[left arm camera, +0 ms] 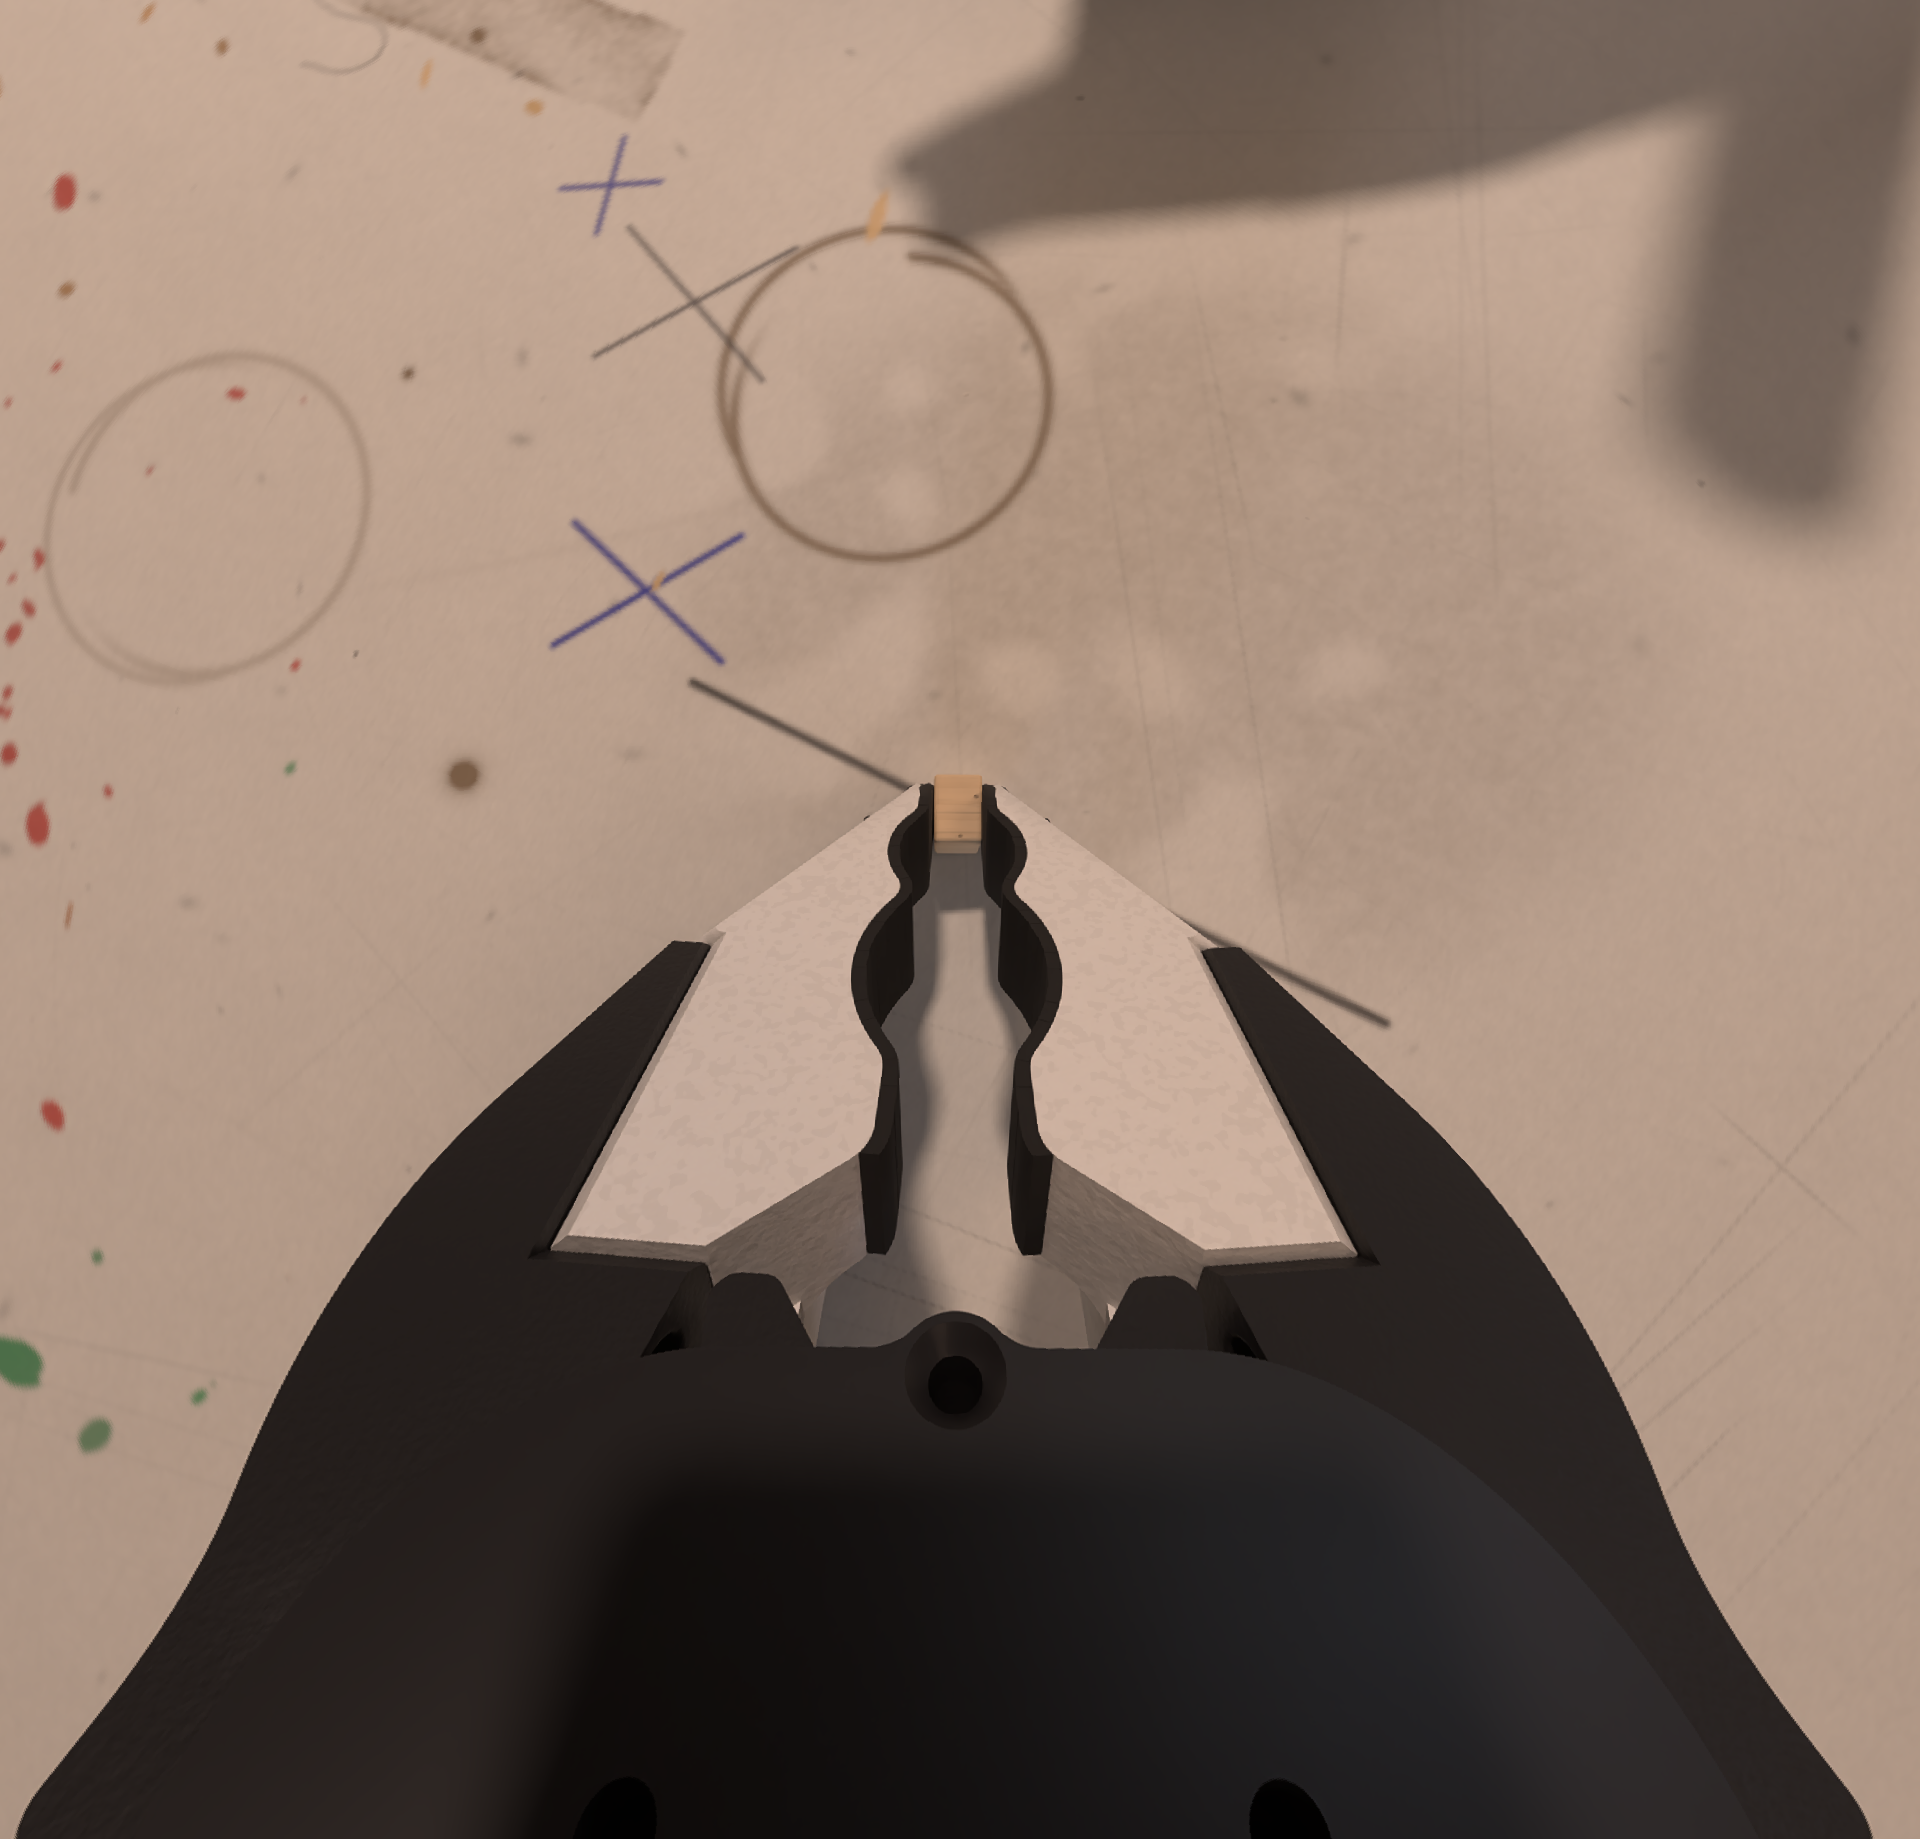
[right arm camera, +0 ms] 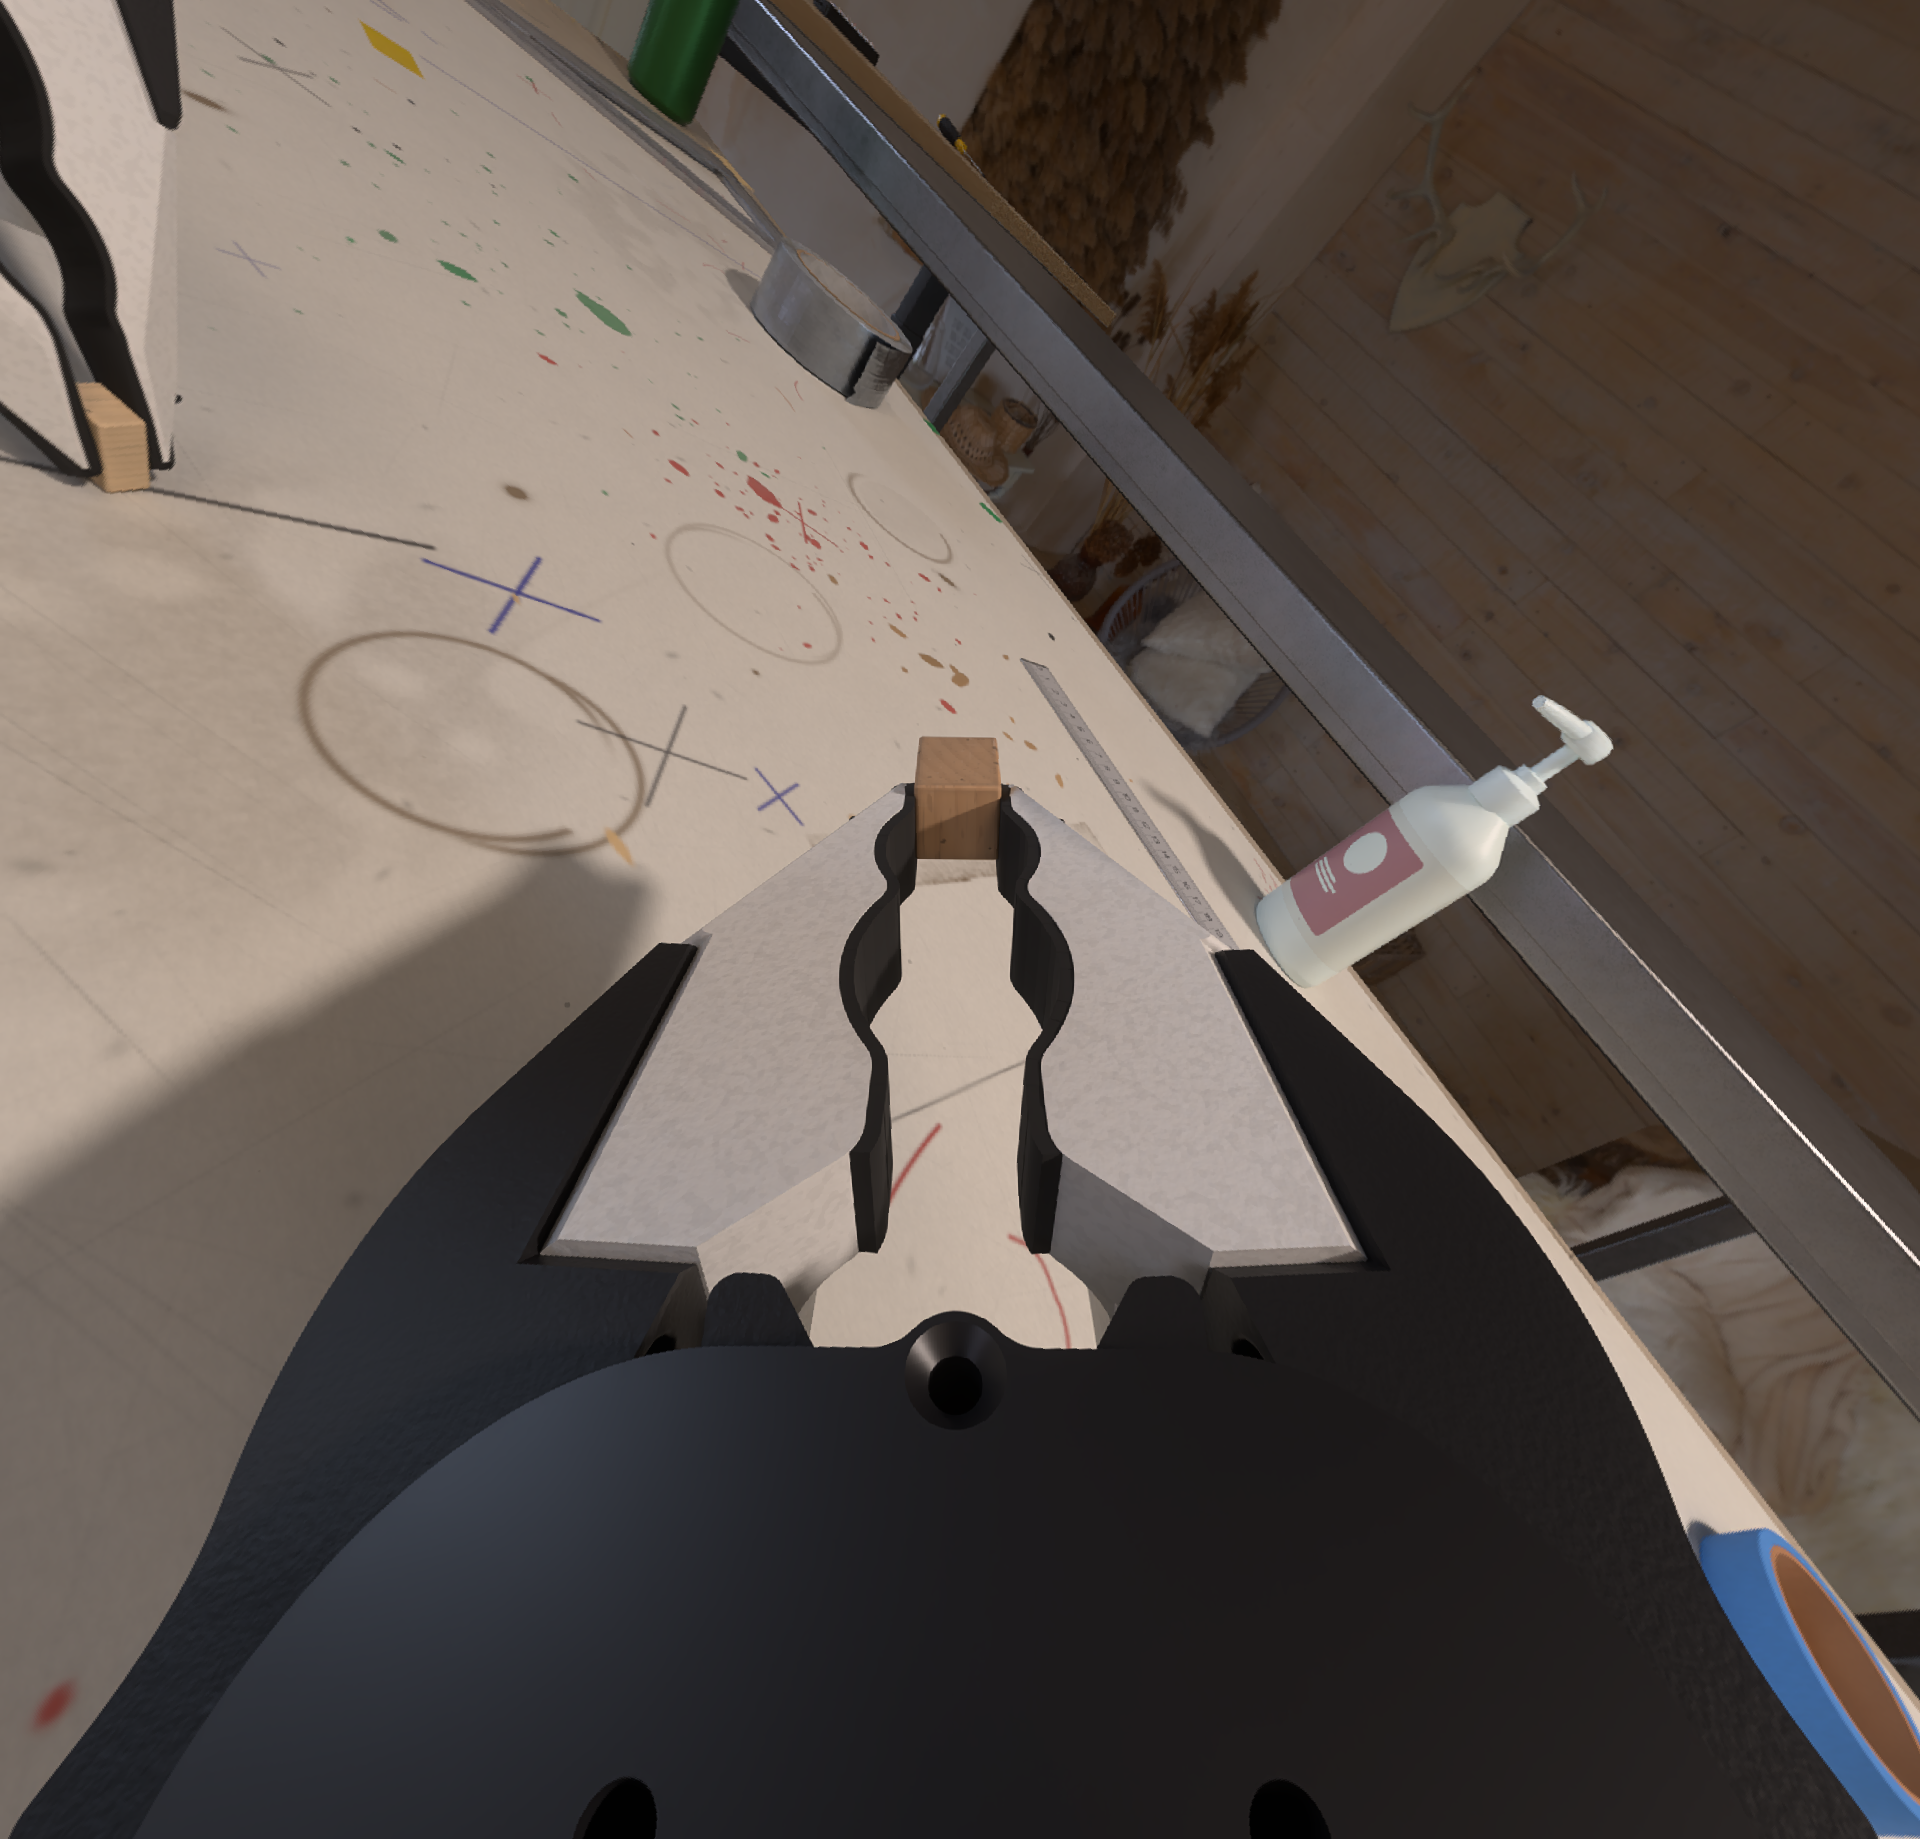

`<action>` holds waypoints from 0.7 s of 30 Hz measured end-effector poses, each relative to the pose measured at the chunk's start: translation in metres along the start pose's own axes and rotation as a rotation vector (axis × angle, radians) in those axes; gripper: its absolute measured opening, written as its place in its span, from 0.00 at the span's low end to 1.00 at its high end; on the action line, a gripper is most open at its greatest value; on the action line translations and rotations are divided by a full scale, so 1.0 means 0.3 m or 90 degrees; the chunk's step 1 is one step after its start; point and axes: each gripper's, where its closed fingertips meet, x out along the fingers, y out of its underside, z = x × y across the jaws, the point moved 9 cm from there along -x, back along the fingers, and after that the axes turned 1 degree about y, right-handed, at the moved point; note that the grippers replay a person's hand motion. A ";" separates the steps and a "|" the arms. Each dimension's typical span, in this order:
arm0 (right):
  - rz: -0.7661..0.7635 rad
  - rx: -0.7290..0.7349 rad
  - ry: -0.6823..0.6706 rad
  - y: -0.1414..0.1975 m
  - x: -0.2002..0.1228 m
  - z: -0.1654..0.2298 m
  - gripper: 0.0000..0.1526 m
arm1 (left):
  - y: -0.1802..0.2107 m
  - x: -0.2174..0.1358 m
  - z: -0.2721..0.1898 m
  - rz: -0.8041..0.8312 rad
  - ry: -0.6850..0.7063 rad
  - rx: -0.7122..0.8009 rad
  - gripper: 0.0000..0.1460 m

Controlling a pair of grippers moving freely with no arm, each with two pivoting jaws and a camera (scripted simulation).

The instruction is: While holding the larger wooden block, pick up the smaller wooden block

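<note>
Left wrist view: left gripper [left arm camera: 958, 810] points steeply down at the paint-spattered table [left arm camera: 1351, 802]. Fingers are clamped on the smaller wooden block [left arm camera: 957, 808], pinched right at the tips, so it lies dead ahead on the claw axis. Can't tell from here whether the block's underside is touching the table or just clear of it. A dark pencil line [left arm camera: 800, 735] runs under the tips.

Right wrist view: right gripper [right arm camera: 957, 802] is closed on the larger wooden block [right arm camera: 957, 797], also at the tips, block standing proud of them. It looks to be held above the table, which slants away. Far left, the other gripper's tips with the small block sit at table level, apparently touching or just above. Pump bottle [right arm camera: 1397, 859] and steel ruler [right arm camera: 1127, 797] lie to the right, well apart from both blocks.

Judgement: both grasps made; what remains is a straight lift on the left, along its finger axis.
</note>
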 end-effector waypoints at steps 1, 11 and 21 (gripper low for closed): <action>-0.003 -0.004 -0.002 -0.001 0.000 0.002 0.09 | 0.003 -0.002 0.000 -0.001 -0.009 -0.013 0.06; -0.024 -0.172 0.028 -0.032 -0.006 0.069 0.09 | -0.210 -0.121 -0.020 -0.049 0.061 -0.003 0.05; -0.018 -0.275 0.030 -0.046 0.002 0.129 0.09 | -0.268 -0.078 -0.023 -0.029 0.042 -0.002 0.06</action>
